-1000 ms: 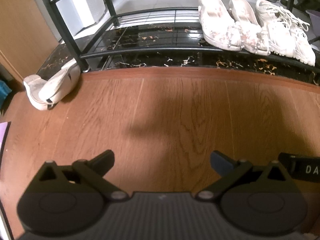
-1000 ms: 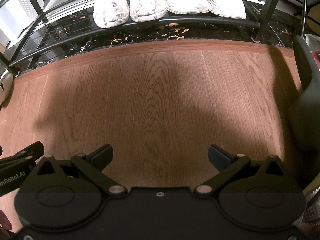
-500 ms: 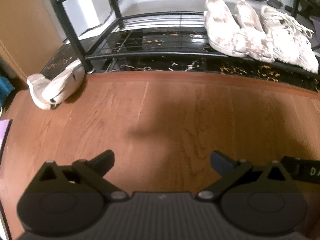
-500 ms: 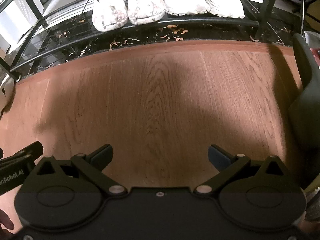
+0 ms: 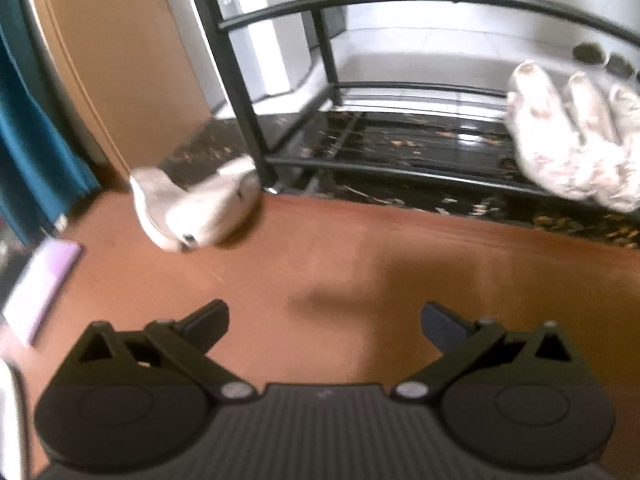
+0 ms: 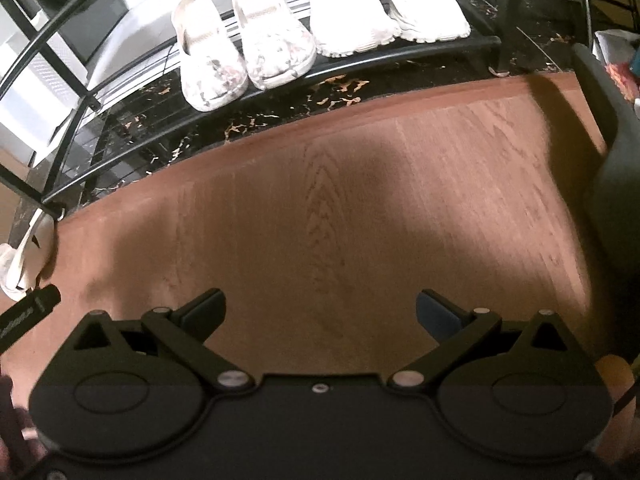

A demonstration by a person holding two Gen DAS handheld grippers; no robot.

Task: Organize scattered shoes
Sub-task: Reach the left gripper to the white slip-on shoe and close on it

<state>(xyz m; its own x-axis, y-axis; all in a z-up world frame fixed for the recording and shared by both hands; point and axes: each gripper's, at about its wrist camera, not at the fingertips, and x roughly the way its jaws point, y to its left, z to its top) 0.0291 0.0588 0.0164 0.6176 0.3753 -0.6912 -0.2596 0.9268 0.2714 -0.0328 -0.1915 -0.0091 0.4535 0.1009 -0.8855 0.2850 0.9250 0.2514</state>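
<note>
A loose white shoe lies tipped on its side on the wooden floor by the left leg of the black shoe rack; its edge also shows in the right wrist view. My left gripper is open and empty, above the floor, short of that shoe and to its right. On the rack's low shelf stand a pair of white floral slip-ons and a pair of white sneakers. My right gripper is open and empty over the bare floor.
A wooden panel and a blue cloth stand at the left, with a purple and white flat object on the floor. A dark chair edge is at the right. The left gripper's side shows at the right view's left edge.
The left gripper has swung left and closer to the loose white shoe, which now sits nearer the middle of its view. The right gripper has shifted slightly. Both stay open.
</note>
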